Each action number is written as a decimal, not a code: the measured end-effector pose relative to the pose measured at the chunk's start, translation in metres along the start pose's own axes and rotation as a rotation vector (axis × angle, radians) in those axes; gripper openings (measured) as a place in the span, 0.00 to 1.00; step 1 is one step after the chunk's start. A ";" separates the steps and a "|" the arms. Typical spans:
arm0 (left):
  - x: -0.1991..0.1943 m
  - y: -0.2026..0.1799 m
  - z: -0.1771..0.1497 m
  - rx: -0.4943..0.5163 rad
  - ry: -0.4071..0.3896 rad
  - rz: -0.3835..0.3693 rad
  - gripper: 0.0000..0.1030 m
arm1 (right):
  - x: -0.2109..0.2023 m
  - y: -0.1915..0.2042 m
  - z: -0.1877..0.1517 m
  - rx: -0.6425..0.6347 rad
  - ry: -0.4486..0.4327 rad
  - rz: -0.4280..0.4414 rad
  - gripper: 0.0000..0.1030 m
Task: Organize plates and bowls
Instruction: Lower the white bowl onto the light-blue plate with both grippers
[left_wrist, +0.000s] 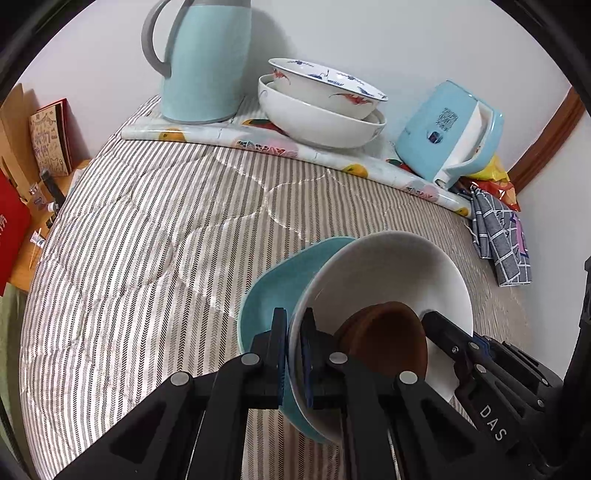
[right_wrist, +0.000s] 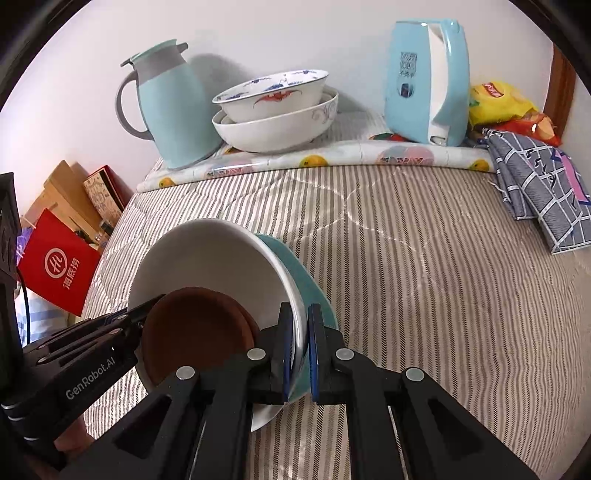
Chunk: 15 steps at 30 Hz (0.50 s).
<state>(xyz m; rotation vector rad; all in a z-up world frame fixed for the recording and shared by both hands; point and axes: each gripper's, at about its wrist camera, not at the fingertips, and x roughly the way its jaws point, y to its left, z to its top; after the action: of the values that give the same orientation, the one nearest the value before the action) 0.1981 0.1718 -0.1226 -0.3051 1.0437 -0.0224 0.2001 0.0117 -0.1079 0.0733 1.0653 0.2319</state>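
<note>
**A:** Where's your stack right now?

**B:** You've got it between both hands, above the striped quilt (left_wrist: 147, 229). Your left claw (left_wrist: 294, 354) is clamped on the near rim of the white bowl (left_wrist: 388, 273) and the teal plate (left_wrist: 273, 288) under it, one finger outside the plate, the other inside the bowl. Your right claw (right_wrist: 300, 350) is clamped the same way on the opposite rim, pinching bowl (right_wrist: 207, 251) and plate (right_wrist: 306, 288) together.

**A:** And the brown piece?

**B:** The brown saucer (left_wrist: 388, 336) sits inside the white bowl, leaning against its lower wall. From the right wrist view you see it (right_wrist: 195, 332) low in the bowl, just beside the tip of the other claw.

**A:** Is the stack level?

**B:** No, it's tilted toward you in both views; whether it touches the quilt I cannot tell.

**A:** What's at the back?

**B:** Two patterned bowls (right_wrist: 275, 110) nested on a fruit-print mat (right_wrist: 332, 158), between a pale blue jug (right_wrist: 173, 107) and a blue kettle (right_wrist: 424, 81). A checked cloth (right_wrist: 543, 199) lies to the right.
</note>
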 end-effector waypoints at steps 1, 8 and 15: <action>0.002 0.002 0.001 -0.006 0.004 0.002 0.07 | 0.003 0.000 0.001 0.000 0.007 0.002 0.07; 0.010 0.007 0.005 -0.010 0.013 0.003 0.07 | 0.015 -0.001 0.007 0.002 0.040 0.018 0.08; 0.017 0.006 0.011 -0.017 0.022 -0.014 0.08 | 0.025 -0.007 0.012 0.016 0.072 0.024 0.09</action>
<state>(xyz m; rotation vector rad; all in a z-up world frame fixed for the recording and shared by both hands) 0.2152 0.1774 -0.1340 -0.3286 1.0642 -0.0299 0.2235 0.0110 -0.1251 0.0924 1.1384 0.2492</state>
